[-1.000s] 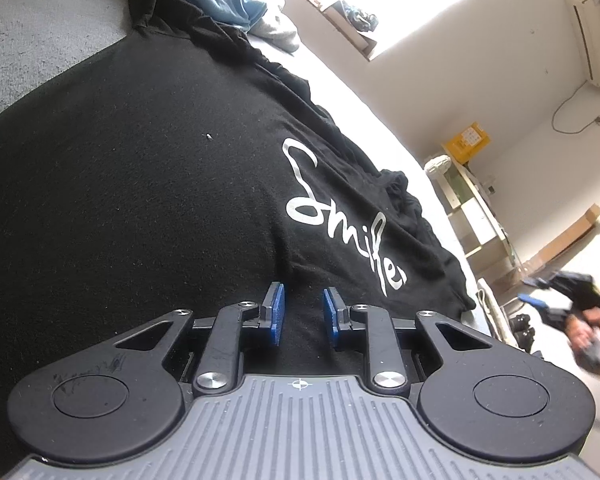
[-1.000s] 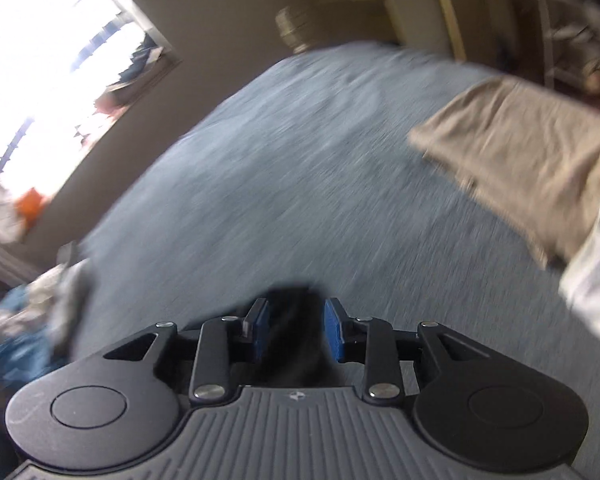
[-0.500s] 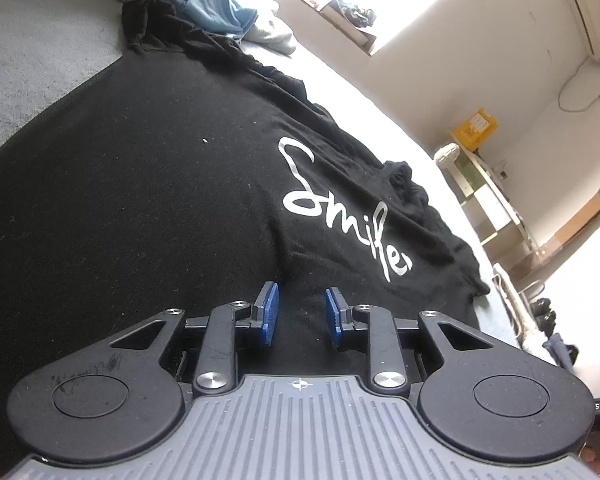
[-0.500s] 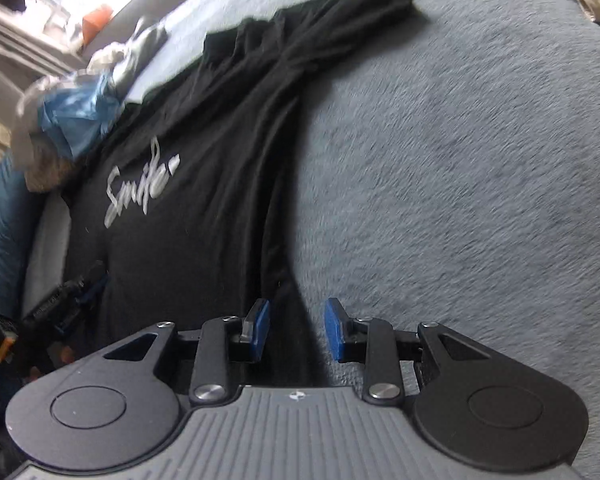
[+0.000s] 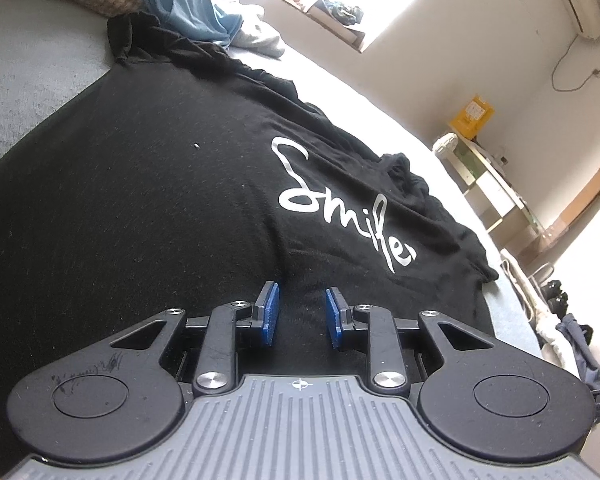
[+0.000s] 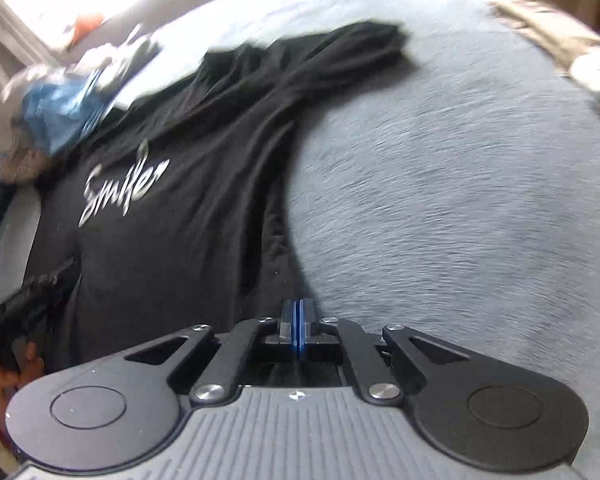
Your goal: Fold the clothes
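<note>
A black T-shirt (image 5: 140, 200) with white "Smile" lettering lies spread on a grey bed (image 5: 28, 72). My left gripper (image 5: 300, 312) hovers low over its lower part, blue pads apart, black fabric lying under and between them. In the right wrist view the same black T-shirt (image 6: 188, 240) stretches away to the upper left, one sleeve reaching out on the bed (image 6: 460, 200). My right gripper (image 6: 298, 320) sits at the shirt's side edge near the hem, pads pressed together on the black fabric there. The left gripper's body (image 6: 24, 308) and a hand show at the far left.
A pile of blue, white and patterned clothes (image 5: 196, 8) lies past the shirt's far end, blurred as a clothes pile (image 6: 60, 100) in the right view. A beige garment (image 6: 540, 24) rests at the bed's far right. A shelf unit (image 5: 488, 184) stands beside the bed.
The right gripper swept from bare bed over to the shirt's side edge, then its jaws closed there. The left gripper stayed over the shirt, rolling slightly.
</note>
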